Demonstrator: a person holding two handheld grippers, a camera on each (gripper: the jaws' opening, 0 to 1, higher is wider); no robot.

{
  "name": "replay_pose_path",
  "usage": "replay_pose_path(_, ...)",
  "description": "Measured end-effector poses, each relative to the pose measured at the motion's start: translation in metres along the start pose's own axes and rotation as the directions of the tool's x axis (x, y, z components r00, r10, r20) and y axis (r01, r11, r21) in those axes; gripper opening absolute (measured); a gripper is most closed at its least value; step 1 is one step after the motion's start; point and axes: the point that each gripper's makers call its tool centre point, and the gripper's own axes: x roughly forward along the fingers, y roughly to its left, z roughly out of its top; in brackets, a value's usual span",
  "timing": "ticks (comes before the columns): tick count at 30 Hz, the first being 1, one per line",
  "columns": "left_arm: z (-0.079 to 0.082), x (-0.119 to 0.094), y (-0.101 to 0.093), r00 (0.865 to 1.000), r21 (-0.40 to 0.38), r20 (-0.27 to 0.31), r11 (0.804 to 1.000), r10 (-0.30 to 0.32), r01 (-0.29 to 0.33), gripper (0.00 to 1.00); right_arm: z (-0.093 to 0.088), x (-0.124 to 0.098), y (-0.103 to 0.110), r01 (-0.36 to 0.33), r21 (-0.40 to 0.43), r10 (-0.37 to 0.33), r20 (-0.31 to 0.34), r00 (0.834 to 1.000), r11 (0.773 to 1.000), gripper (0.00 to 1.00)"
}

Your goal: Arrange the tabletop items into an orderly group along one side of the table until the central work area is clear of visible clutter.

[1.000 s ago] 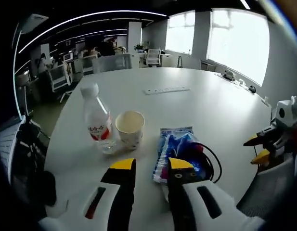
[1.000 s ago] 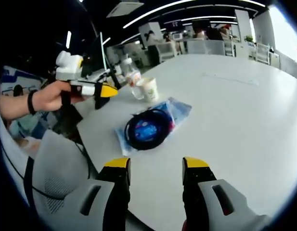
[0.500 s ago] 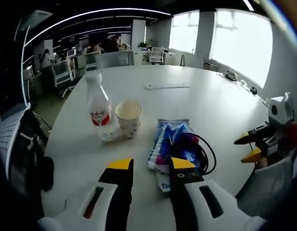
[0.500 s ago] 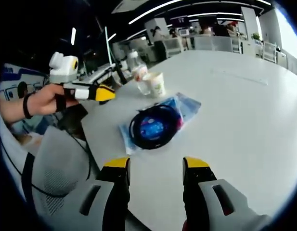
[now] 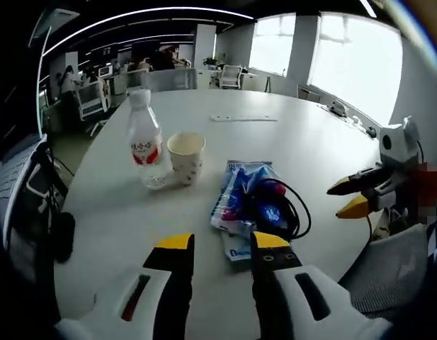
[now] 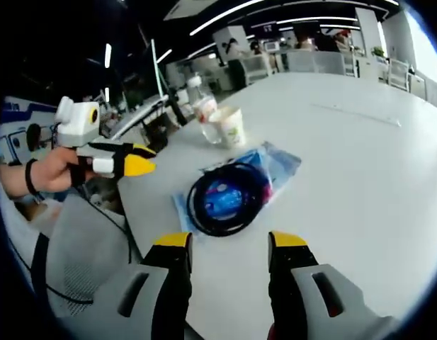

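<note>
Both claws hung over the near table edge with jaws apart and empty, the left gripper point(image 5: 218, 244) nearest a blue plastic packet point(image 5: 241, 205) that lay flat just ahead, a coiled black cable point(image 6: 227, 200) resting on top of it, while the right gripper point(image 6: 229, 242) faced the same pile from the other side. The packet looked light, soft and slippery, best pinched at a free edge, though the loose cable would likely slide off. Farther on stood a paper cup point(image 5: 185, 156), easily crushed, beside a water bottle point(image 5: 145, 149), and well beyond lay a power strip point(image 5: 243, 118) on the white table point(image 5: 303, 156).
</note>
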Motion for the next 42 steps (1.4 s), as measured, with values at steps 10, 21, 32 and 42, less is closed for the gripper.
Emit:
replay_pose_path(10,0.001,-0.009,0.009,1.0,-0.017,0.009,1.0,0.013,-0.012,0.31,0.007,0.022,-0.003,0.011,0.033,-0.011,-0.013,1.0,0.999,0.39)
replay_pose_path(21,0.005,-0.015,0.015,0.999,-0.005,0.02,1.0,0.025,-0.025,0.31,0.0,0.043,-0.013,0.067,0.126,-0.062,-0.049,0.997,0.99,0.36)
replay_pose_path(32,0.003,-0.024,0.026,0.999,-0.024,0.022,0.999,0.042,-0.042,0.3,0.002,0.059,-0.011,0.067,0.157,-0.058,-0.061,0.996,0.985,0.35)
replay_pose_path(42,-0.001,-0.026,0.022,0.999,-0.065,0.025,0.997,0.046,-0.045,0.3,0.004,0.069,-0.018,0.109,0.208,-0.095,-0.077,0.992,0.972,0.23)
